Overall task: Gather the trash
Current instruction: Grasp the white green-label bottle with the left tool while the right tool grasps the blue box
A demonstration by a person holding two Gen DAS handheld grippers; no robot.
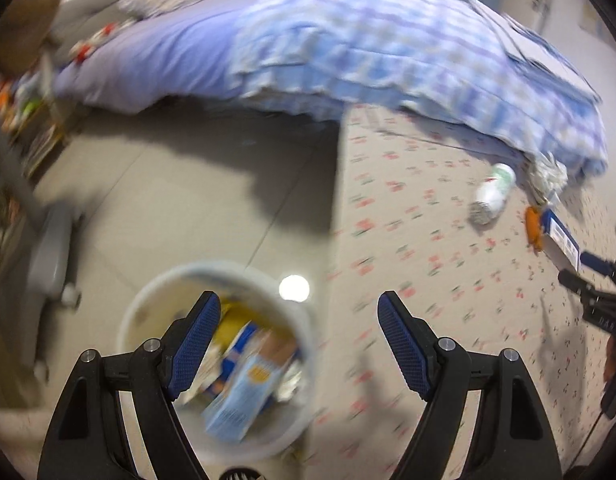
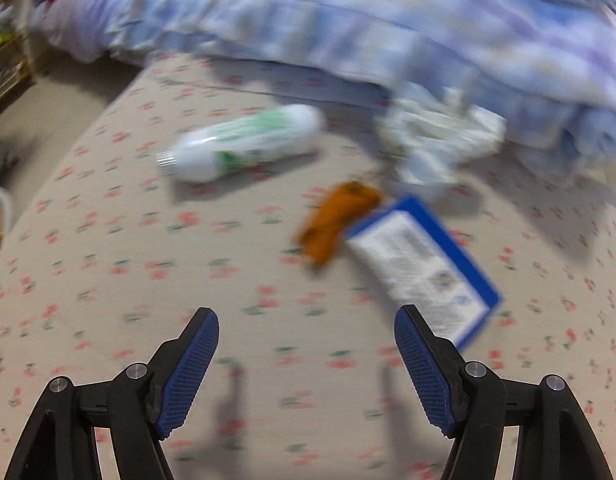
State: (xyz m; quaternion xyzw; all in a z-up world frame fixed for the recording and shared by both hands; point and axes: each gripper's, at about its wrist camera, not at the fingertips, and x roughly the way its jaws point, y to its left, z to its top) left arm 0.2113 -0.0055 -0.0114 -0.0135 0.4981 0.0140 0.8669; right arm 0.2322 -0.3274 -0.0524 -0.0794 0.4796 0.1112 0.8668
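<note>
My left gripper (image 1: 299, 304) is open and empty above a white trash bin (image 1: 148, 304) on the floor that holds blue and yellow packaging. My right gripper (image 2: 307, 320) is open and empty over a cherry-print mattress (image 2: 148, 280). On the mattress lie a white and green bottle (image 2: 244, 142), an orange peel (image 2: 336, 220), a blue-edged white box (image 2: 424, 268) by the right finger, and crumpled white wrappers (image 2: 436, 136). The left wrist view shows the bottle (image 1: 494, 192), the peel (image 1: 533, 226), the box (image 1: 562, 240) and the right gripper (image 1: 588, 276) at the far right.
A blue checked quilt (image 1: 368, 52) and a lilac sheet (image 1: 168, 60) cover the bed behind. A grey chair base (image 1: 52, 256) stands left of the bin on the tiled floor (image 1: 196, 184). A cluttered shelf (image 1: 24, 108) is at far left.
</note>
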